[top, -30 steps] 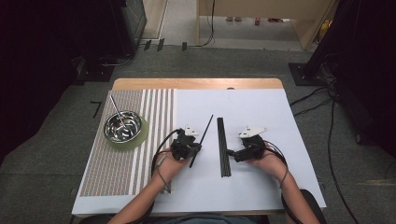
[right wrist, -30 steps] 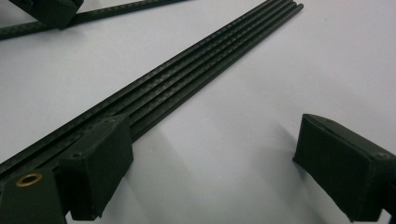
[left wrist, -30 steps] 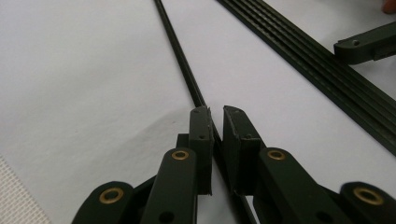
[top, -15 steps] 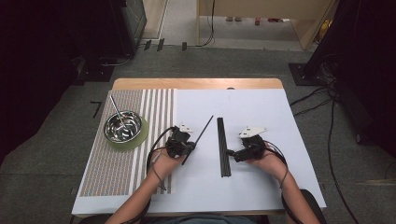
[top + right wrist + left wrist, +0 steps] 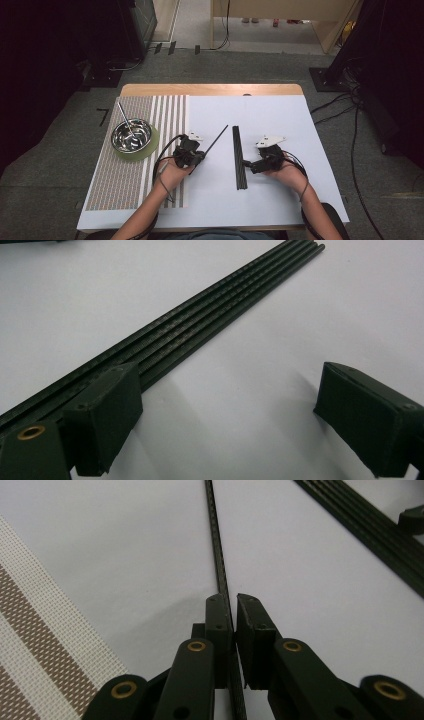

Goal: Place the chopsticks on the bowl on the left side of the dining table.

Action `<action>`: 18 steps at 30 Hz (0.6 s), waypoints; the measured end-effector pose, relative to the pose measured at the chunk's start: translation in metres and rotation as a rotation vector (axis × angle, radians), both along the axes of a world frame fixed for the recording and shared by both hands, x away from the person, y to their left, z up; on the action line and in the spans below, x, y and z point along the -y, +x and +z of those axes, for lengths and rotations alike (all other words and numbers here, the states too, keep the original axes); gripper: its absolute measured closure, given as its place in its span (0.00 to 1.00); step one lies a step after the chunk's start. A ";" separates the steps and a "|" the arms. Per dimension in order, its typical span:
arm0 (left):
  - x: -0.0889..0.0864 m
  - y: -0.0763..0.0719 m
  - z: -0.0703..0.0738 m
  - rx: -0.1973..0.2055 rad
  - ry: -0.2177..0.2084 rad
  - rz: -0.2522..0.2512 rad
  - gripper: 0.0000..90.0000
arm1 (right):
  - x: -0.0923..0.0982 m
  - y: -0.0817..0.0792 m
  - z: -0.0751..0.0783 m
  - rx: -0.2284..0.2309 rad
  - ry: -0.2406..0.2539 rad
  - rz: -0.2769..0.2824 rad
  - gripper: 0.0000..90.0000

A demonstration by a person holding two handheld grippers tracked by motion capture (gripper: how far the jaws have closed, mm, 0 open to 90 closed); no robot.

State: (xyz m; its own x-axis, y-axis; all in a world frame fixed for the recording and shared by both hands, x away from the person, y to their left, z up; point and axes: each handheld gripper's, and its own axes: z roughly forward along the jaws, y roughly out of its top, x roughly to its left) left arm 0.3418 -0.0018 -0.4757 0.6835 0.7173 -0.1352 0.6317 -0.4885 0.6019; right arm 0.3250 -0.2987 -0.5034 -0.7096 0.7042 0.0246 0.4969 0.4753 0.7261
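**One thin strip lifted away from the bundle**

The table (image 5: 280, 200) carries a white sheet, and on its left part lies a striped mat (image 5: 125, 175). Almost everything stands inside the person's reach, so that both hands can work without stretching.

In the middle of the white sheet lies the bundle of black strips (image 5: 239, 157), straight and side by side, running away from the person. I think they are kept together like this so that one strip can be picked off at a time.

The right claw (image 5: 225, 415) stands released at the near part of the bundle – one jaw touches the outer strip, the other jaw stands well apart over bare sheet. It seems to steady the bundle from the side, not to grasp it.

The left claw (image 5: 234, 625) is clenched on a single black strip (image 5: 216, 545), holding it near one end. The strip points forward and to the right, with its far end near the top of the bundle, and it has a row of tiny holes along it.

On the mat, on a green coaster (image 5: 150, 147), rests a metal bowl (image 5: 131, 135) – a thin metal stick (image 5: 125, 117) leans inside it, over the rim. What else is in the bowl, I cannot tell.
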 end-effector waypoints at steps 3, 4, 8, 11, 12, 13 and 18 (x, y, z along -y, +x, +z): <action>0.004 0.002 -0.002 0.021 -0.007 0.029 0.91 | 0.000 0.000 0.000 0.000 0.000 0.000 0.12; 0.005 0.003 -0.003 0.031 0.004 0.030 0.91 | 0.000 0.000 0.000 0.000 0.000 0.000 0.12; 0.008 0.004 -0.005 0.053 0.009 0.029 0.90 | 0.000 0.000 0.000 0.000 0.000 0.000 0.12; 0.009 0.001 -0.007 0.088 0.026 0.017 0.93 | 0.000 0.000 0.000 0.000 0.000 0.000 0.12; 0.009 0.001 -0.007 0.092 0.031 0.015 0.93 | 0.000 0.000 0.000 0.000 0.000 0.000 0.12; 0.010 0.001 -0.007 0.095 0.036 0.013 0.93 | 0.000 0.000 0.000 0.000 0.000 0.000 0.12; 0.010 0.002 -0.005 0.088 0.043 0.011 0.96 | 0.000 0.000 0.000 0.000 0.000 0.000 0.12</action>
State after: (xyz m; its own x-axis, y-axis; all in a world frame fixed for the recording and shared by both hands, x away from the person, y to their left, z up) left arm 0.3437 -0.0116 -0.4811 0.6833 0.7288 -0.0438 0.5828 -0.5084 0.6340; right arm 0.3250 -0.2987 -0.5034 -0.7094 0.7044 0.0249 0.4974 0.4753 0.7258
